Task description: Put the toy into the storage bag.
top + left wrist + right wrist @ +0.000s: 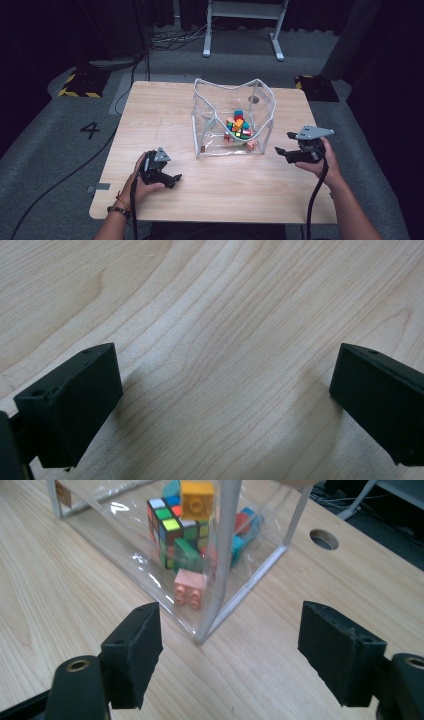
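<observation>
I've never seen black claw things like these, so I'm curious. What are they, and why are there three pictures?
A person sits at a light wooden table and holds a squeeze-tool with two black jaws in each hand. The high view looks down from above: the left gripper rests low on the table, and the right gripper is beside a clear plastic bag with a white frame. Inside are coloured toy bricks. The other two pictures come from small cameras riding on the tools. The right gripper's picture shows a colourful puzzle cube and a pink brick in the bag. Both tools are open and hold nothing.
</observation>
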Tool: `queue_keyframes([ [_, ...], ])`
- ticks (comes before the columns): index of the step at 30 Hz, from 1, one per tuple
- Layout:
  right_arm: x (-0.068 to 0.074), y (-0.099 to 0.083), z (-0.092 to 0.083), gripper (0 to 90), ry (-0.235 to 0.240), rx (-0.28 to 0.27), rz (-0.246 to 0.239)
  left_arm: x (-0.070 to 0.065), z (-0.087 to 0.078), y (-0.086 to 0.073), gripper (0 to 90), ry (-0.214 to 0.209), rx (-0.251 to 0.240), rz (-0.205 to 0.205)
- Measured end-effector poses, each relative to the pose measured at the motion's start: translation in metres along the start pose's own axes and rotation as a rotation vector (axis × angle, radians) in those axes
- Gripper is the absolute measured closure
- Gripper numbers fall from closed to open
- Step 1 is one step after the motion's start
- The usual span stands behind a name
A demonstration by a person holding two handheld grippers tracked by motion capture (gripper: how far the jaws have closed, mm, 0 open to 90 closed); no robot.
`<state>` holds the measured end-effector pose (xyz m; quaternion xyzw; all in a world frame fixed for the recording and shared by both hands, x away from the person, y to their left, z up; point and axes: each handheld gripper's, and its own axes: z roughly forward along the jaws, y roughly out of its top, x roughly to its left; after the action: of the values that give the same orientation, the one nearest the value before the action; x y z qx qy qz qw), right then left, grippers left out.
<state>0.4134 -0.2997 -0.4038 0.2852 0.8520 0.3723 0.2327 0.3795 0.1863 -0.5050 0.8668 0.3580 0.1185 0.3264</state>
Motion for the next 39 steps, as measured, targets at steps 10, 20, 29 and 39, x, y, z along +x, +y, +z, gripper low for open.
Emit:
queue_keyframes([
  [10,0.001,-0.023,0.005,25.2,0.000,0.051,-0.012,0.000,0.000,0.000,0.6,0.000,0.000,-0.001],
  [20,0.004,-0.051,0.012,24.2,0.010,0.106,0.018,0.000,0.000,0.000,0.6,0.000,0.000,-0.001],
  [29,0.007,-0.082,0.013,22.5,0.021,0.141,0.060,0.000,0.000,0.000,0.5,0.000,-0.001,-0.001],
  [39,0.013,-0.108,0.012,20.4,0.043,0.128,0.123,0.000,0.000,0.000,0.6,0.000,-0.001,-0.001],
])
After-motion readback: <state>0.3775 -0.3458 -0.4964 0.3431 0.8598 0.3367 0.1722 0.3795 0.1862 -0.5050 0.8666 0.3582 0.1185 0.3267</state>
